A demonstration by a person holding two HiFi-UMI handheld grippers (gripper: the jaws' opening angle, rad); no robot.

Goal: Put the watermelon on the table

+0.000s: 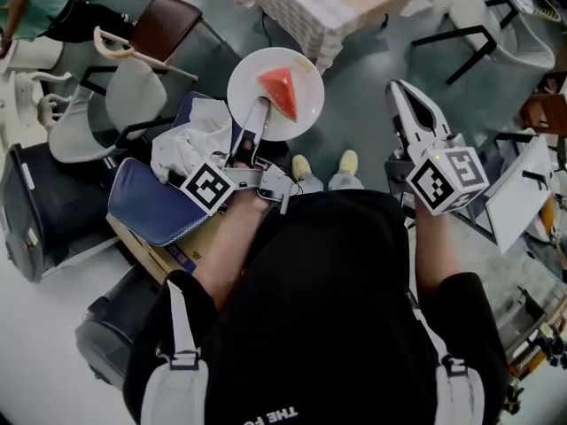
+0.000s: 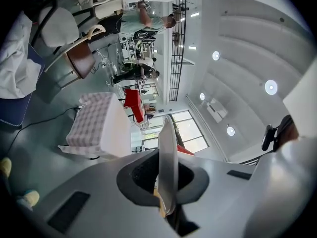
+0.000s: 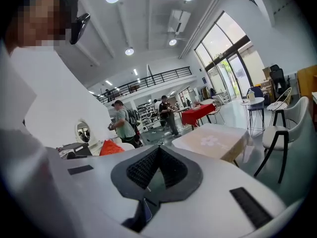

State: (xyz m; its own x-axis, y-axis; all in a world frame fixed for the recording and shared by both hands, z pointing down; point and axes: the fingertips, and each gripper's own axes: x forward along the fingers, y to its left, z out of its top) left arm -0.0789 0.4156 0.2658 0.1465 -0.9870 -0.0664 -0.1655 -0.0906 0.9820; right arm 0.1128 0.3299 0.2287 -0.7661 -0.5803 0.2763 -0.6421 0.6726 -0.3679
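Looking steeply down from the head view, shows the left gripper (image 1: 255,122) with jaws clamped on the near rim of a white plate (image 1: 244,87), held out above the grey floor. Carries the watermelon (image 1: 280,91), a red wedge, on that plate, well short of the desk (image 1: 354,7) with its checked cloth at the top edge. Places the right gripper (image 1: 406,104) well apart at right, jaws together and empty. Catches a pair of pale shoes (image 1: 301,166) just below the plate and a blue bag (image 1: 146,206) at left.

Through the left gripper view, finds the jaws pressed onto the plate (image 2: 167,152), seen edge-on, with a sliver of the watermelon (image 2: 184,150) just behind it. Sets the cloth-covered desk (image 2: 94,125) beyond at left, near a brown chair (image 2: 79,58).

From the right gripper view, shows both jaws closed against each other with nothing between them, the desk (image 3: 213,140) ahead and people (image 3: 168,114) standing far back in the hall.
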